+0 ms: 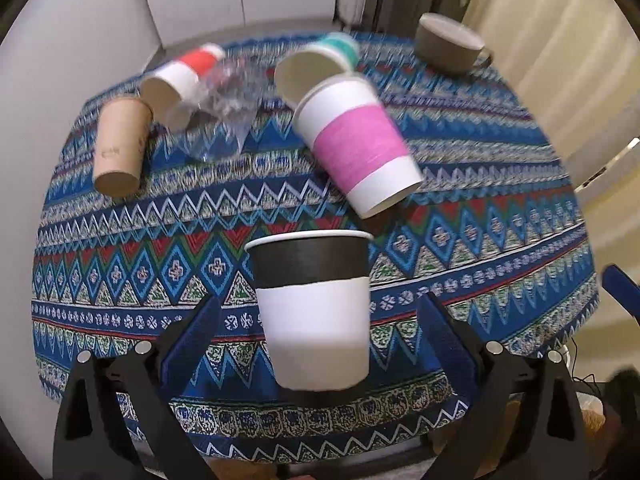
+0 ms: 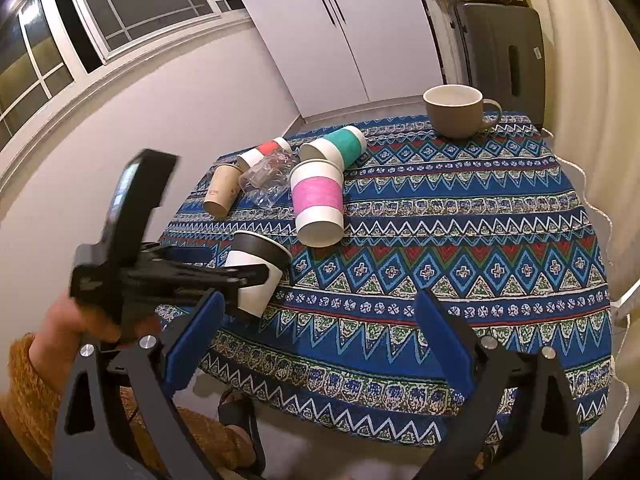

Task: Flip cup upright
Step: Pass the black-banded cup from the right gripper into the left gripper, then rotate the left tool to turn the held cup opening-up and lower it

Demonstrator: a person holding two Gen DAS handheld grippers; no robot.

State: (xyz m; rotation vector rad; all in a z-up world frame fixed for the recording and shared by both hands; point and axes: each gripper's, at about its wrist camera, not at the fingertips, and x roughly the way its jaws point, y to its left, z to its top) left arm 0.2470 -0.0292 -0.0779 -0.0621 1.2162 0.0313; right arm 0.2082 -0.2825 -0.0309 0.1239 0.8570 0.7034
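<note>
A white paper cup with a black band [image 1: 314, 304] stands upright near the table's front edge, rim up; it also shows in the right wrist view [image 2: 258, 270]. My left gripper [image 1: 320, 312] is open, with its blue fingers [image 1: 192, 336] apart from the cup on either side. In the right wrist view the left gripper [image 2: 240, 280] reaches in from the left around the cup. My right gripper [image 2: 320, 308] is open and empty, held over the front of the table.
A pink-banded cup [image 1: 360, 144], a teal-banded cup [image 1: 316, 64], a red-banded cup [image 1: 180, 76], a brown cup [image 1: 120, 148] and a clear plastic cup [image 1: 224, 108] lie on their sides on the patterned tablecloth [image 1: 480, 240]. A grey mug [image 2: 456, 110] stands at the back right.
</note>
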